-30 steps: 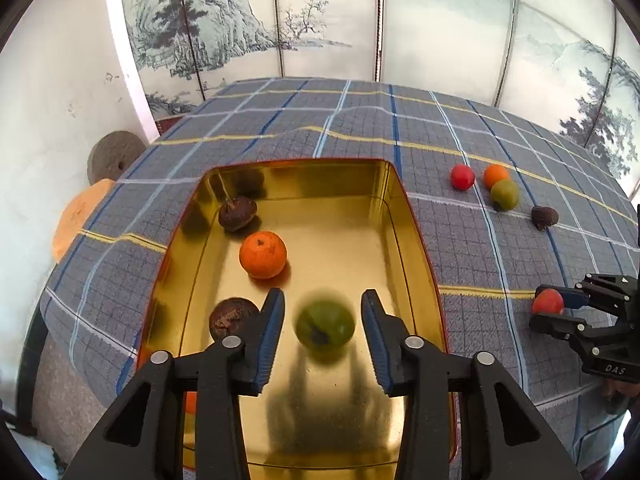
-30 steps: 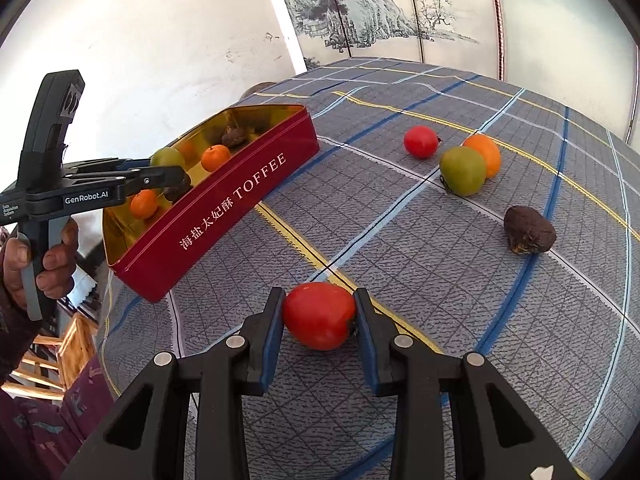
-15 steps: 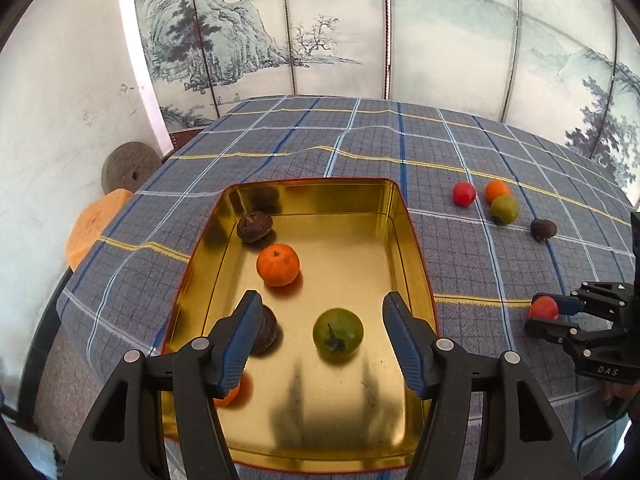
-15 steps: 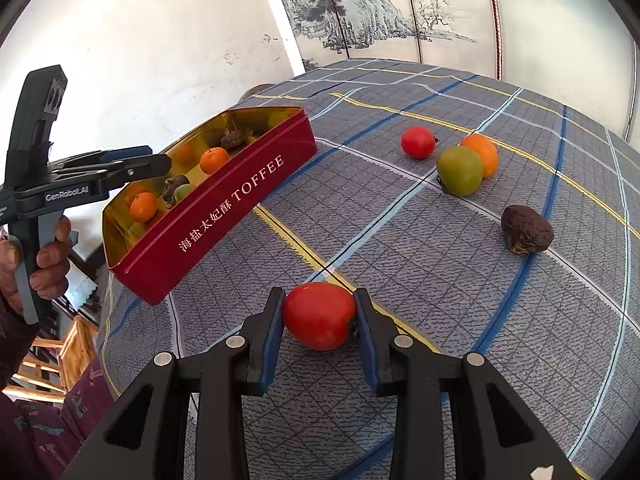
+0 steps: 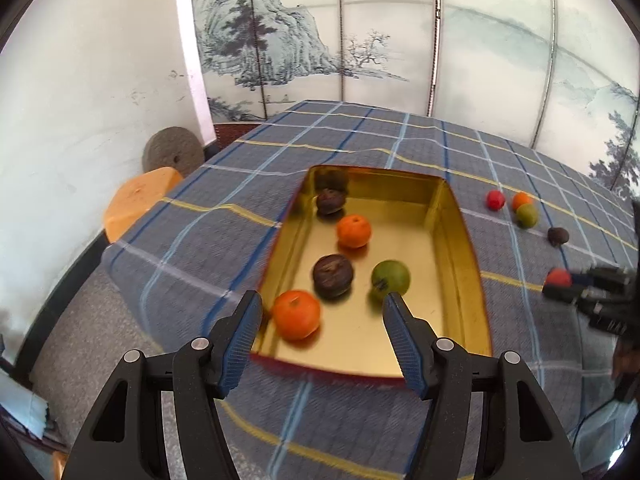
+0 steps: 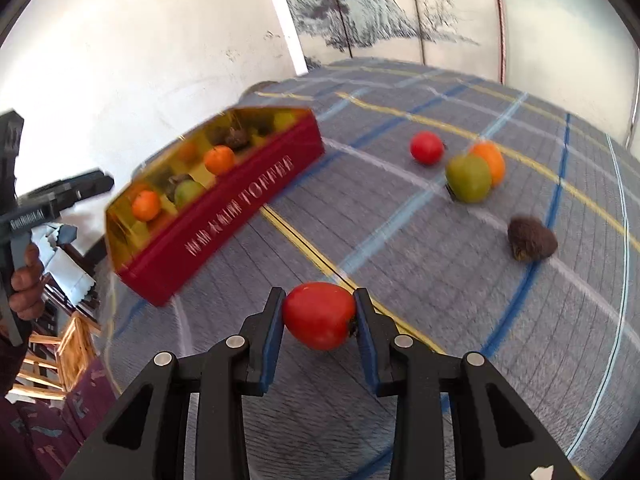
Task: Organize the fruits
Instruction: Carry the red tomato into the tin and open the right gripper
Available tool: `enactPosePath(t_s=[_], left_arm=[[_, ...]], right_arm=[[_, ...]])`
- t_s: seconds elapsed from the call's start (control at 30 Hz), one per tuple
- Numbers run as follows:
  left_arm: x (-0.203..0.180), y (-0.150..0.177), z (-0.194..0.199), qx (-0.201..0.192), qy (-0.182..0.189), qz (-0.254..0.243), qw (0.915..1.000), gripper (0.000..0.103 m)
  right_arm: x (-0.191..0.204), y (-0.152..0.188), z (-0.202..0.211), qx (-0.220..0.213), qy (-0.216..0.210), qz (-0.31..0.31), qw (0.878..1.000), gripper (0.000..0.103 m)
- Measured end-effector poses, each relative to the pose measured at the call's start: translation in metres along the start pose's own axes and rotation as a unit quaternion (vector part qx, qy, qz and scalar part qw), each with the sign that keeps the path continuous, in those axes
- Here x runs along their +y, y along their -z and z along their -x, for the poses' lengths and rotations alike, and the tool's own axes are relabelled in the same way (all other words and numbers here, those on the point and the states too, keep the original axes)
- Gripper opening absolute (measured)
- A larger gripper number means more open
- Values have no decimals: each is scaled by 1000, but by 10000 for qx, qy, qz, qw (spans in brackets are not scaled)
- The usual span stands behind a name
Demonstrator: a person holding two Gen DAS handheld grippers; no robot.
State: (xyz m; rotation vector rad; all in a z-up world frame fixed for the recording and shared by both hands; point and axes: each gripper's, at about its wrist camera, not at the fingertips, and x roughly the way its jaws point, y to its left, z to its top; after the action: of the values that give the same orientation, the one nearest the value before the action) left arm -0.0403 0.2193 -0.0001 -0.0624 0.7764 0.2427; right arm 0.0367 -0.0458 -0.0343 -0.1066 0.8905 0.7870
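Note:
A red tin with a gold inside [image 5: 460, 240] [image 6: 224, 216] sits on the checked tablecloth. It holds two oranges [image 5: 297, 314], two dark brown fruits [image 5: 333, 275] and a green fruit [image 5: 391, 280]. My left gripper [image 5: 322, 334] is open and empty, above the tin's near edge. My right gripper [image 6: 318, 316] is shut on a red fruit [image 6: 319, 315] and holds it just above the cloth; it also shows in the left wrist view [image 5: 559, 278].
Loose on the cloth lie a red fruit [image 6: 427, 147], a green fruit [image 6: 468, 179], an orange [image 6: 491, 160] and a dark brown fruit [image 6: 531, 239]. An orange stool [image 5: 140, 200] and a round stone [image 5: 173, 155] stand beyond the table's left edge.
The green fruit dropped from my left gripper into the tin, and the left gripper opened wide and drew back and up. My right gripper lifted the red fruit slightly.

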Motion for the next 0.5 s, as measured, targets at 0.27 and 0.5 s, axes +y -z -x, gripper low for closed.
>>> enactPosePath(t_s=[0.27,0.5], left_arm=[[1,8,13,-88,40,-79,9999,64],[2,10,23,-167,196,-133,9996,65]], right_arm=[[47,-64,-10,-231,-496,498,9973,31],[73,-101,-63,15,-637,688,9956,32]])
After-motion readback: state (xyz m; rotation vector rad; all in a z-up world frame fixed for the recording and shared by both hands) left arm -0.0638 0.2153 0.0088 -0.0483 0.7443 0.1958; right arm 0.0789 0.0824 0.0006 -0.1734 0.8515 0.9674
